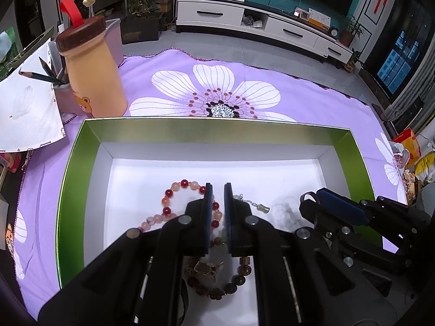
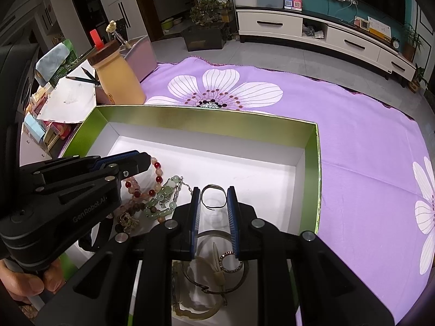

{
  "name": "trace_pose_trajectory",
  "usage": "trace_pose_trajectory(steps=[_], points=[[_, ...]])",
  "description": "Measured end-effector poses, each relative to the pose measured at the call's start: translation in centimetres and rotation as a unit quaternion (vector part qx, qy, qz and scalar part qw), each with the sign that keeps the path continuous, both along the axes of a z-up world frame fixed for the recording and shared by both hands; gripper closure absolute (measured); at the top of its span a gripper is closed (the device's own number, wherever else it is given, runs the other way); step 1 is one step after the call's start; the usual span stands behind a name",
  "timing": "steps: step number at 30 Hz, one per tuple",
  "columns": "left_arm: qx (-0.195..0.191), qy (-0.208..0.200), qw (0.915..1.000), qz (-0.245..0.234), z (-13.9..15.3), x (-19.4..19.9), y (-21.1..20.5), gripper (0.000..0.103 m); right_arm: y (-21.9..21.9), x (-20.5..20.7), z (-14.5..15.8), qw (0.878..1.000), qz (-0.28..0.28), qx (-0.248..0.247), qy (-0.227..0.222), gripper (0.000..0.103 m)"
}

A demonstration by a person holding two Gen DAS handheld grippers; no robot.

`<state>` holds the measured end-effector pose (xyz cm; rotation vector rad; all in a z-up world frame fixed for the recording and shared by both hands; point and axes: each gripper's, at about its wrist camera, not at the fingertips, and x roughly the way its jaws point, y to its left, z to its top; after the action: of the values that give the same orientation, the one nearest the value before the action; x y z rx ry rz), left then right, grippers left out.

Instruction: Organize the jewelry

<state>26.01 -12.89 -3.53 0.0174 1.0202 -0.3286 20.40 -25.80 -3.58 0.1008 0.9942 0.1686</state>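
Two black handheld grippers hang side by side over an open green-walled box (image 1: 78,146) with a white floor, the jewelry piled at its near end. Nearest, beneath the right gripper (image 2: 214,199), lie a thin metal bangle (image 2: 190,274) and a small studded ring pendant (image 2: 231,262); its blue-padded fingers (image 2: 232,206) clamp a silver ring (image 2: 213,196) between them, raised above the box floor. The left gripper (image 1: 218,193) has its fingers drawn nearly together with a narrow slit showing, nothing gripped, above a dark brown bead bracelet (image 1: 217,289). Just beyond it a red and pink bead bracelet (image 1: 174,201) curls on the white floor, beside a pale green bead strand (image 2: 163,198) with a short silver chain. The box rests on a purple cloth (image 1: 312,100) printed with large white flowers. At the far left stand a peach-coloured bottle (image 1: 93,81) with a brown cap and a holder of pencils (image 1: 49,74); across the tiled floor runs a long white TV cabinet (image 1: 272,27).
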Motion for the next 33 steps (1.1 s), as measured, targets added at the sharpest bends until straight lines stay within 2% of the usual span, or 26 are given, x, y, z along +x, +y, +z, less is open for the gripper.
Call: trace_pose_trajectory(steps=[13, 21, 27, 29, 33], points=[[0.0, 0.002, 1.0, 0.005, -0.2, 0.0, 0.1, 0.095, 0.0, -0.1, -0.1, 1.0, -0.002, -0.001, 0.001, 0.083], [-0.004, 0.005, 1.0, 0.007, -0.2, 0.1, 0.4, 0.086, 0.0, 0.0, 0.0, 1.0, -0.008, -0.004, 0.001, 0.083], [0.006, -0.003, 0.9999, 0.012, 0.0, 0.0, 0.5, 0.069, 0.0, 0.0, 0.0, 1.0, -0.008, -0.004, 0.001, 0.083], [0.013, -0.01, 0.9998, 0.013, 0.2, -0.1, 0.6, 0.057, 0.1, -0.1, 0.1, 1.0, -0.009, -0.006, 0.0, 0.083], [0.019, -0.015, 0.9995, 0.019, 0.6, -0.3, 1.1, 0.048, 0.3, -0.4, 0.5, 1.0, -0.007, -0.009, -0.006, 0.082]])
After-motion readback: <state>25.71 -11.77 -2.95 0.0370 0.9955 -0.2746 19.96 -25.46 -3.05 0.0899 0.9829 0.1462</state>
